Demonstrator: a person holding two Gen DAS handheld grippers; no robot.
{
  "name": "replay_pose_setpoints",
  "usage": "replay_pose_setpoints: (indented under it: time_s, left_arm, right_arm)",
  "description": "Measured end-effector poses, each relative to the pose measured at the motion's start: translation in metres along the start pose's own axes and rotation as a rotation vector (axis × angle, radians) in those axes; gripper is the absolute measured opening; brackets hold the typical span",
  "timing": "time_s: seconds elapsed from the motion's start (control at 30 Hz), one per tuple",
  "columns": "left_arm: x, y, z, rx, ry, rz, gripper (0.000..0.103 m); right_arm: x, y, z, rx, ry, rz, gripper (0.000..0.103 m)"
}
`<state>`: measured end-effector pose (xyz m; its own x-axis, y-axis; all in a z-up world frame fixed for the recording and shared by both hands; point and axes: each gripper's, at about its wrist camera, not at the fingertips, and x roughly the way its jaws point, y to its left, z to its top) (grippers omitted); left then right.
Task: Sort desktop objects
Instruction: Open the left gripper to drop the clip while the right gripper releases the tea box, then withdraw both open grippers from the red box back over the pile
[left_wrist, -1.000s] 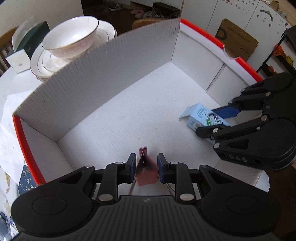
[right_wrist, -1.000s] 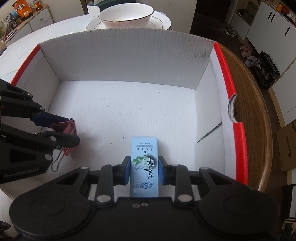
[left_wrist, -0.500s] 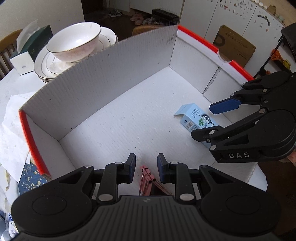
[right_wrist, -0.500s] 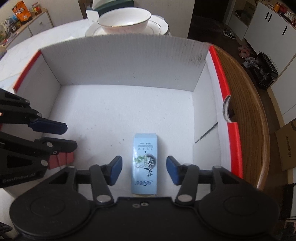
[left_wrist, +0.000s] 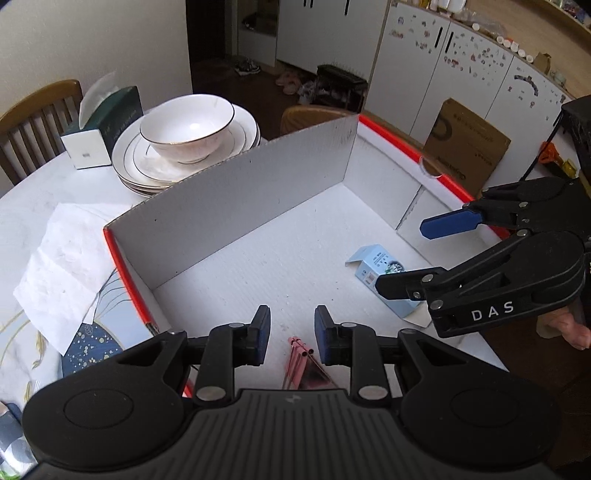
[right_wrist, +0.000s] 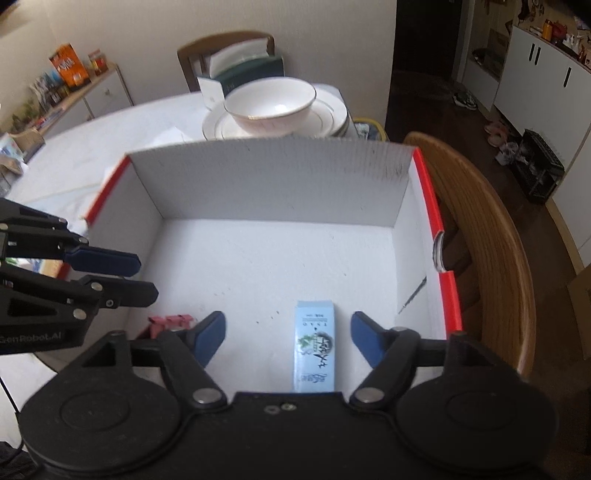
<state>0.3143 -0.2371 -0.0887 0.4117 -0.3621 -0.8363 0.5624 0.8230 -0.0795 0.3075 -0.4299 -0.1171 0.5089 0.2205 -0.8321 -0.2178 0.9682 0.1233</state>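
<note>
A white cardboard box with red edges (left_wrist: 258, 206) (right_wrist: 273, 184) stands on the table. A pink binder clip (left_wrist: 304, 365) (right_wrist: 170, 323) lies on its floor near the front left. A light blue carton (left_wrist: 384, 280) (right_wrist: 314, 343) lies on the floor to the right. My left gripper (left_wrist: 290, 332) (right_wrist: 125, 273) is open and empty above the clip. My right gripper (right_wrist: 288, 338) (left_wrist: 413, 254) is open wide and empty above the carton.
A bowl on stacked plates (left_wrist: 188, 144) (right_wrist: 273, 110) and a tissue box (left_wrist: 103, 125) stand behind the box. A white tissue (left_wrist: 62, 258) lies left of the box. A wooden chair (right_wrist: 491, 229) stands at the right.
The left gripper let go of the pink clip and the right gripper let go of the blue carton. Both grippers opened and rose away from the box floor.
</note>
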Motion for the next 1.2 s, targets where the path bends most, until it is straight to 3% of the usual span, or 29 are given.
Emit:
replay_pose_setpoints:
  time_s: [0.1, 0.13, 0.2, 0.3, 0.37, 0.8, 0.9, 1.2]
  left_arm:
    - [-0.008, -0.001, -0.003, -0.005, -0.024, 0.0, 0.039]
    - [-0.011, -0.001, -0.004, -0.009, -0.034, 0.0, 0.057]
    - [-0.018, -0.001, -0.006, -0.015, -0.059, -0.004, 0.074]
    - [-0.026, -0.002, -0.009, -0.02, -0.074, -0.009, 0.075]
    - [-0.03, -0.002, -0.012, -0.023, -0.087, 0.003, 0.086]
    - [-0.071, 0.023, -0.046, -0.079, -0.187, 0.007, 0.09]
    - [-0.084, 0.035, -0.057, -0.099, -0.214, 0.022, 0.102]
    - [-0.117, 0.074, -0.097, -0.144, -0.237, 0.045, 0.102]
  right_arm:
    - [-0.012, 0.003, 0.0, 0.011, -0.038, 0.008, 0.08]
    - [-0.015, 0.003, 0.0, 0.016, -0.052, 0.016, 0.08]
    - [-0.018, 0.007, -0.001, 0.019, -0.075, 0.021, 0.081]
    - [-0.027, 0.01, -0.002, 0.018, -0.106, 0.024, 0.082]
    - [-0.031, 0.014, -0.002, 0.018, -0.127, 0.02, 0.082]
    - [-0.051, 0.043, -0.012, 0.082, -0.217, -0.01, 0.083]
    - [-0.051, 0.06, -0.015, 0.09, -0.231, 0.007, 0.083]
    - [-0.056, 0.12, -0.016, 0.039, -0.267, 0.005, 0.083]
